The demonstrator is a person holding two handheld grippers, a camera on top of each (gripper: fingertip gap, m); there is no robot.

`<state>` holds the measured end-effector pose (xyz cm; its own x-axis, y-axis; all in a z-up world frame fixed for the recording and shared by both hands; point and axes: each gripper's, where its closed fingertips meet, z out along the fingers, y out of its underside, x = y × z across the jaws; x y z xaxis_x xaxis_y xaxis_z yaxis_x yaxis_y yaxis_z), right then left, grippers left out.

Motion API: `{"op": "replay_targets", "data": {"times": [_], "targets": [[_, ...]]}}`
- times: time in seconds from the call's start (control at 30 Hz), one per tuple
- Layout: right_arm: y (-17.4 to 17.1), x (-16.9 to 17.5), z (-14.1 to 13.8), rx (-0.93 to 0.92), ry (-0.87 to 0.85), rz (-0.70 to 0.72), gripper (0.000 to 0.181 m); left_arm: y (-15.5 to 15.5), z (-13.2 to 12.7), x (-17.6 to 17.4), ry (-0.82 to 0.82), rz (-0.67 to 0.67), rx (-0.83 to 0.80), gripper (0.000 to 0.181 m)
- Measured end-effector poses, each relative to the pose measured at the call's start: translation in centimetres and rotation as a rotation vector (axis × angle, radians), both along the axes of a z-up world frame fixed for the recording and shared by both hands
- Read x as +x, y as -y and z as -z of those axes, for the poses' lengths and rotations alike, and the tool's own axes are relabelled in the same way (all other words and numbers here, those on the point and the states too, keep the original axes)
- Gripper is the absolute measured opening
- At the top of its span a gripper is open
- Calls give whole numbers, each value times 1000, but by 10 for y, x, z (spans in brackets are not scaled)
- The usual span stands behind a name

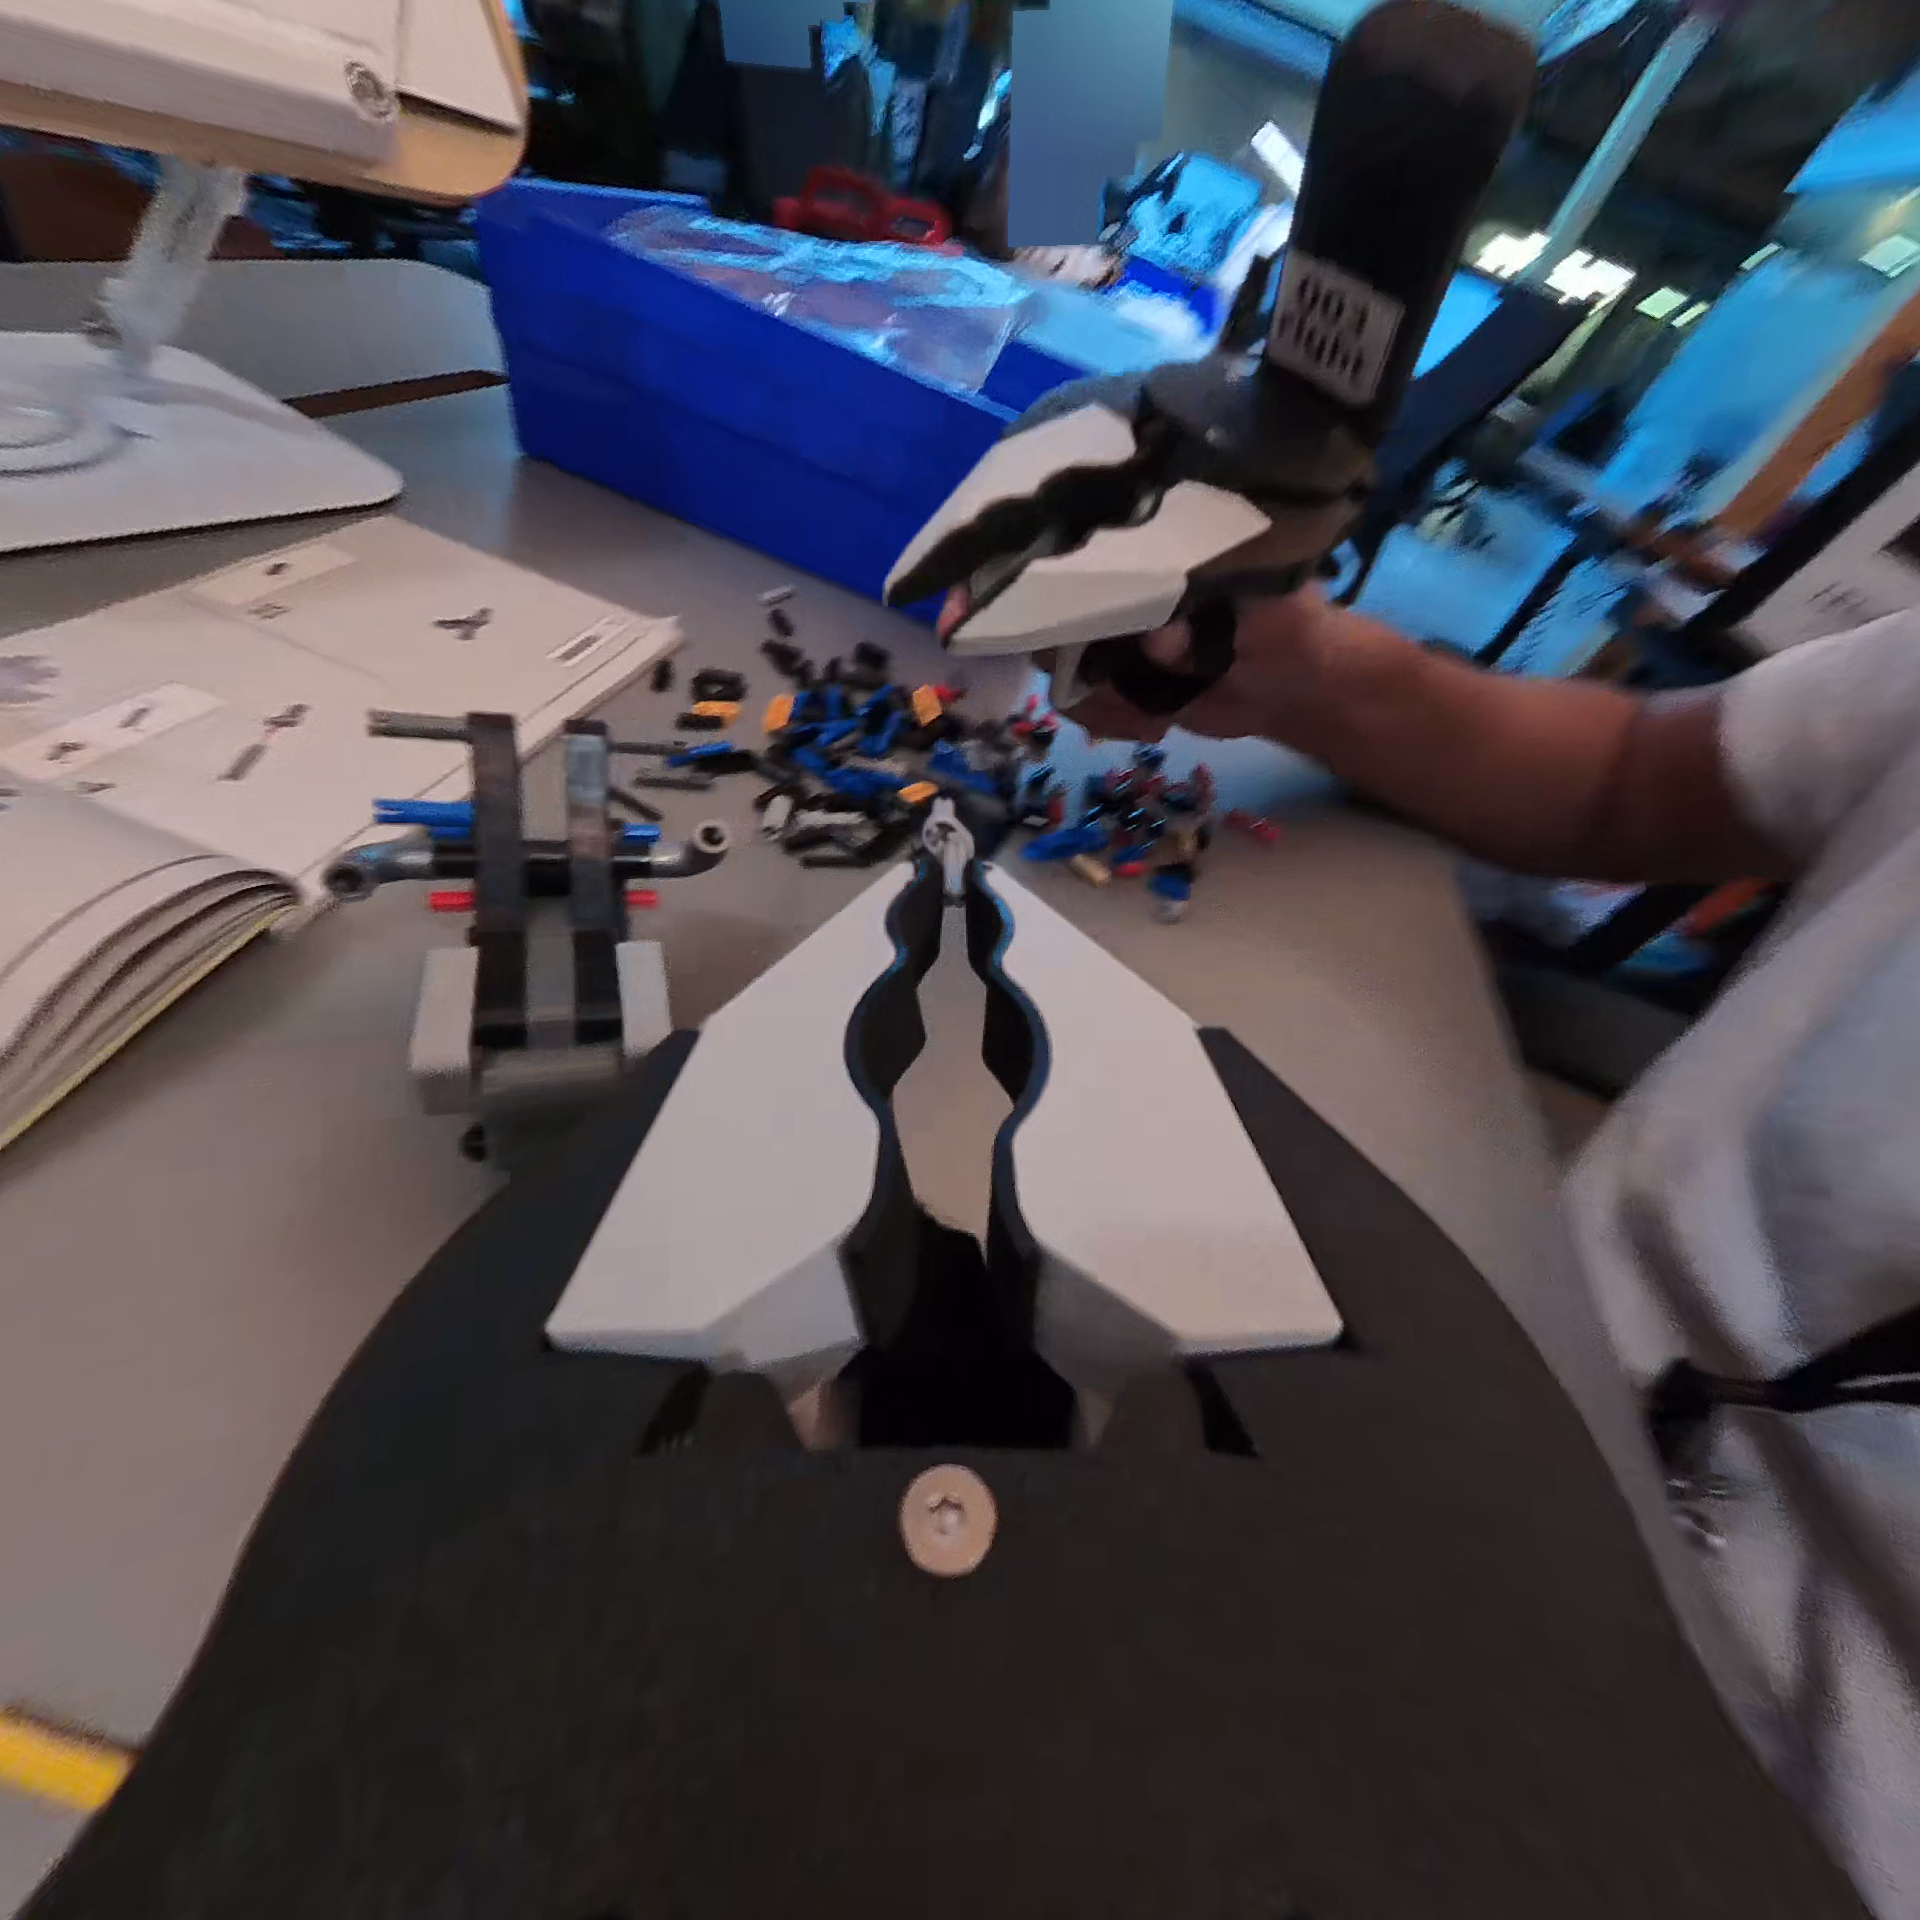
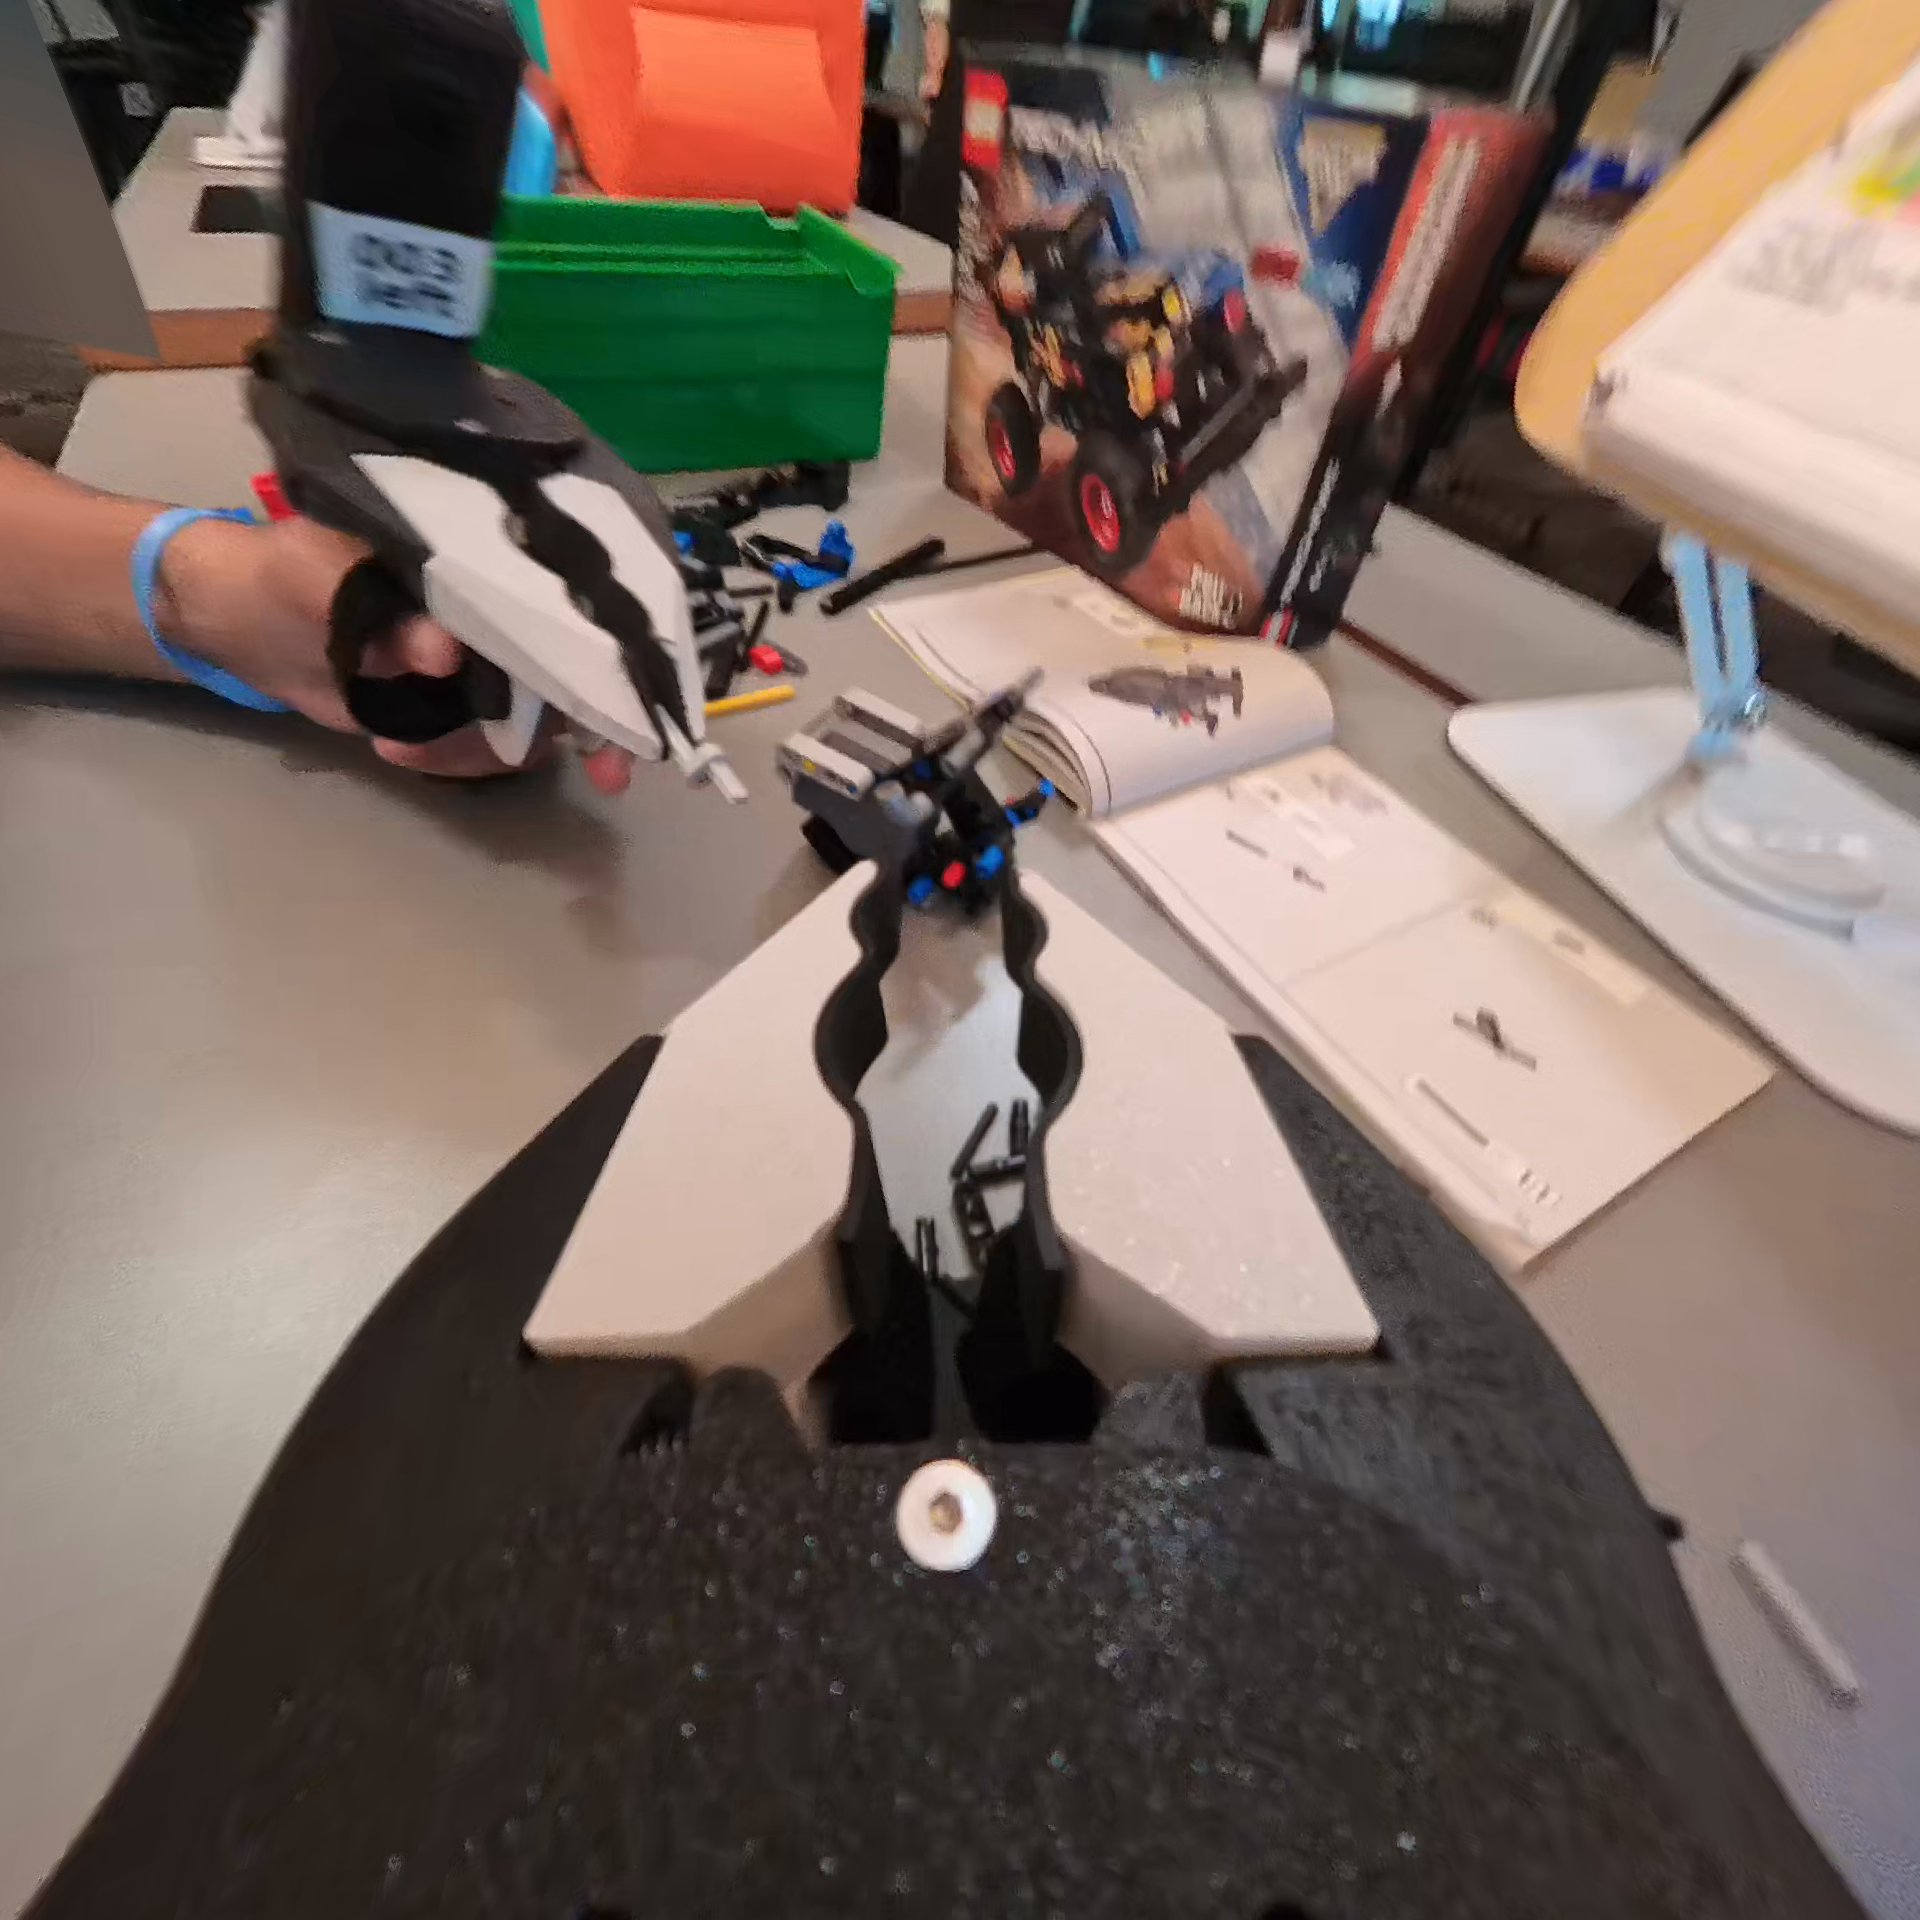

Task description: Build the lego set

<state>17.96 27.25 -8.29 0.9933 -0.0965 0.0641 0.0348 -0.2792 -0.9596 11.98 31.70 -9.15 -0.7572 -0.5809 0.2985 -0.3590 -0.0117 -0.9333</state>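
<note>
Lego assembly (image 2: 904, 800), a half-built chassis of grey beams, black frames and blue and red pins, sits on the counter (image 2: 364, 987) just ahead of our right tool (image 2: 940, 883), whose tips appear to frame its near end; we cannot tell whether they actually grip it. In the left wrist view the same assembly (image 1: 540, 914) lies ahead and to the left of our left tool (image 1: 943, 868), which is pinched on a small light-grey pin (image 1: 942, 836) that sticks out past its tips. Seen from the right wrist view, that left tool (image 2: 675, 727) hangs near the assembly with the pin (image 2: 717, 774) angled toward it but still apart.

We judge the step in hand to be fitting this pin into the chassis. The next move calls for lining the pin with a hole and pushing straight while the right tool steadies the model.

Beyond the left tool lies the loose parts pile (image 1: 883, 748), then a blue bin (image 1: 727, 384). The open instruction booklet (image 2: 1299, 883) lies right of the right tool, with the set's box (image 2: 1195, 364) farther off.
</note>
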Motion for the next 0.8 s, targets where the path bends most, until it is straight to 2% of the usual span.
{"op": "replay_targets", "data": {"times": [0.07, 0.17, 0.23, 0.53, 0.8], "targets": [[-1, -1, 10, -17, -102, -37, 23, 2, 6, 0, 31, -12, 75, 2], [-7, -20, 13, -2, -253, -165, 24, 8, 9, -4, 89, 6, 155, 3], [-10, -35, 12, 3, -266, -239, 25, 12, 14, -9, 102, 34, 202, 3], [-14, -71, 42, -198, 61, -334, 25, 25, 26, -22, 190, 118, 339, 3], [-13, -73, 44, -222, 159, -323, 16, 27, 34, -24, 282, 122, 457, 3]]}}
